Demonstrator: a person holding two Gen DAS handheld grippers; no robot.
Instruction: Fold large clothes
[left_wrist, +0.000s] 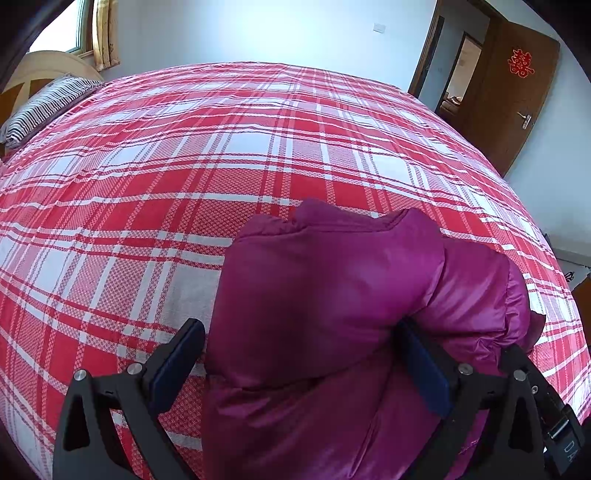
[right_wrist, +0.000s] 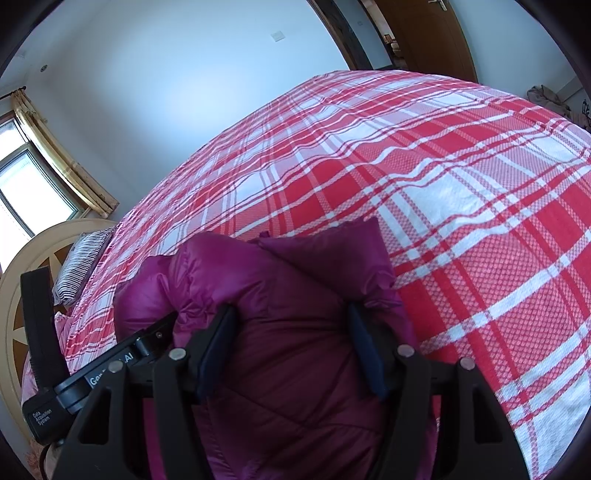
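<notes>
Magenta jacket bundled on the plaid bed

The jacket (left_wrist: 332, 295) fills the lower centre of both views, on the bed (left_wrist: 184, 166). The left gripper (left_wrist: 303, 354) stands spread around it; the right gripper (right_wrist: 291, 332) pinches a thick fold.

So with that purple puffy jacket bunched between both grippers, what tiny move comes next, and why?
Probably lower the magenta puffer jacket onto the plaid bedspread: the right gripper pinches a thick fold, and the jacket bulges up instead of lying flat.
</notes>
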